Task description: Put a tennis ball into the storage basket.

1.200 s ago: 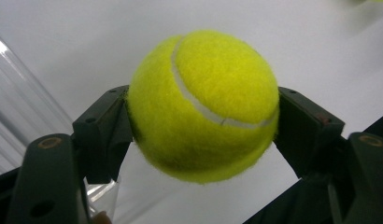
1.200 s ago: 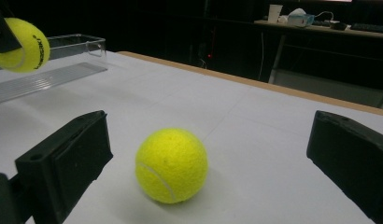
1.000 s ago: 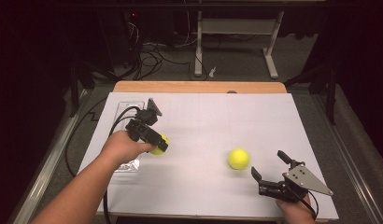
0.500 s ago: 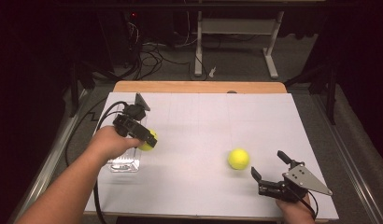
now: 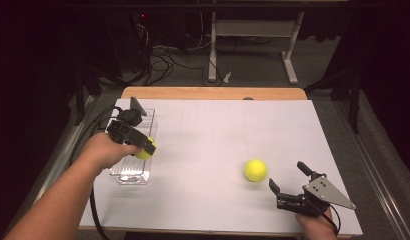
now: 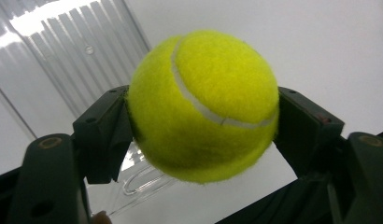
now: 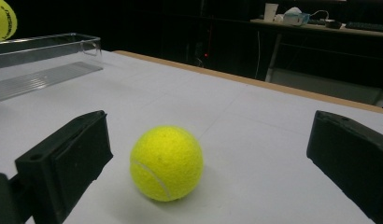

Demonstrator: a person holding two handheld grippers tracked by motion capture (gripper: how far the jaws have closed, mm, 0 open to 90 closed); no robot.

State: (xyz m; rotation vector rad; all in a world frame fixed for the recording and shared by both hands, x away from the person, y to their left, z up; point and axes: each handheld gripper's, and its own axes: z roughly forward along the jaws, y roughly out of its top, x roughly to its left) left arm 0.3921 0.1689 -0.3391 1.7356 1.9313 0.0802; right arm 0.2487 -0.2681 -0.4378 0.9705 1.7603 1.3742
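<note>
the white rectangular surface (image 5: 213,150) carries a clear ribbed plastic tray (image 5: 135,172) at its left edge, and my left gripper (image 5: 143,146) has moved from mid-surface to hang over it, jaws clamped on a fuzzy yellow tennis ball (image 6: 203,105), so the drop looks near. my right gripper (image 5: 289,184) waits with jaws wide, and the second yellow tennis ball (image 5: 255,170) rests on the surface just beyond them.
</note>
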